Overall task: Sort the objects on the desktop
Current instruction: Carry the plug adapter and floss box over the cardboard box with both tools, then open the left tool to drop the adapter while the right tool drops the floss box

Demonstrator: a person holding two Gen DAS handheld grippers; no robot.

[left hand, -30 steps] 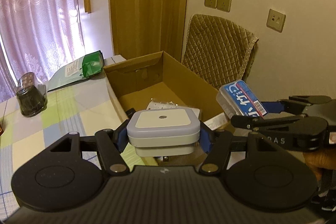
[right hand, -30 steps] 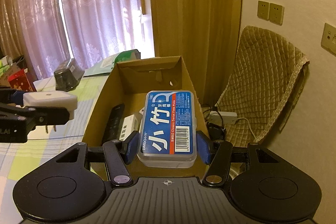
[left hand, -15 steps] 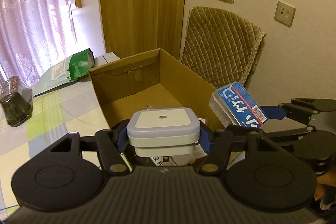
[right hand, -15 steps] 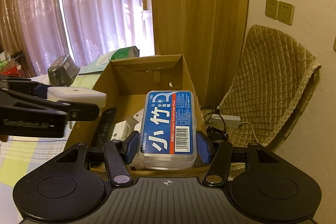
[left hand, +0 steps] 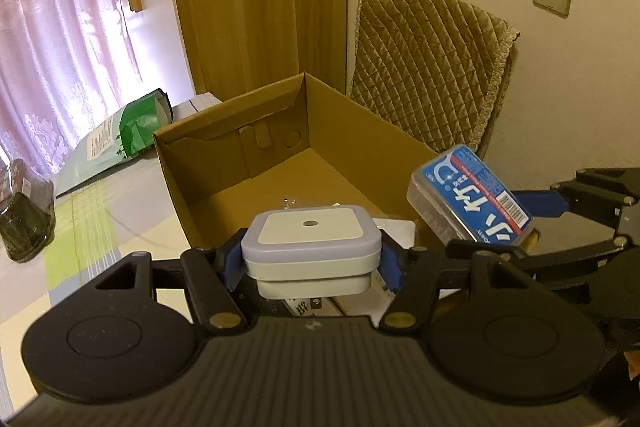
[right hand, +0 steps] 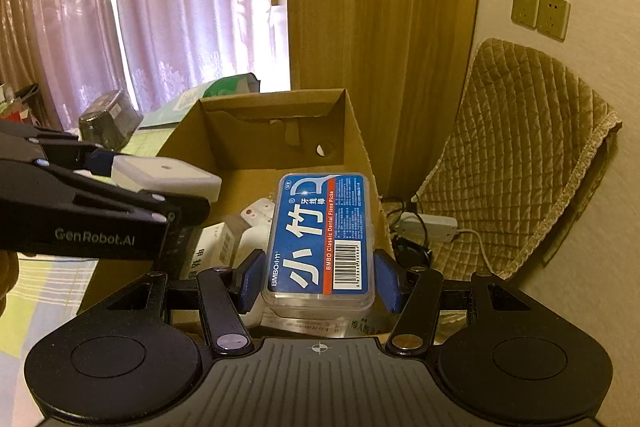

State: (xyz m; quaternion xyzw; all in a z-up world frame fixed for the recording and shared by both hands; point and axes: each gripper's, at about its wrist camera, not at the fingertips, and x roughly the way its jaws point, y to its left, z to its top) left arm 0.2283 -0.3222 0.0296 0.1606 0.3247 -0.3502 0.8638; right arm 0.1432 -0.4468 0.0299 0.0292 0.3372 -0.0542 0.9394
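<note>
Two grippers hold things over a box.

The left gripper (left hand: 311, 263) pinches a white square plug light (left hand: 310, 251) between its blue pads. The light is smooth plastic with round corners. The right gripper (right hand: 320, 279) pinches a clear floss box (right hand: 322, 239) with a blue label. Both hang over the open brown cardboard box (left hand: 360, 143). White packs (right hand: 224, 247) lie inside the box, partly hidden by the grippers. A quilted chair (left hand: 432, 67) stands behind, and a checked cloth (left hand: 80, 227) covers the table.
</note>
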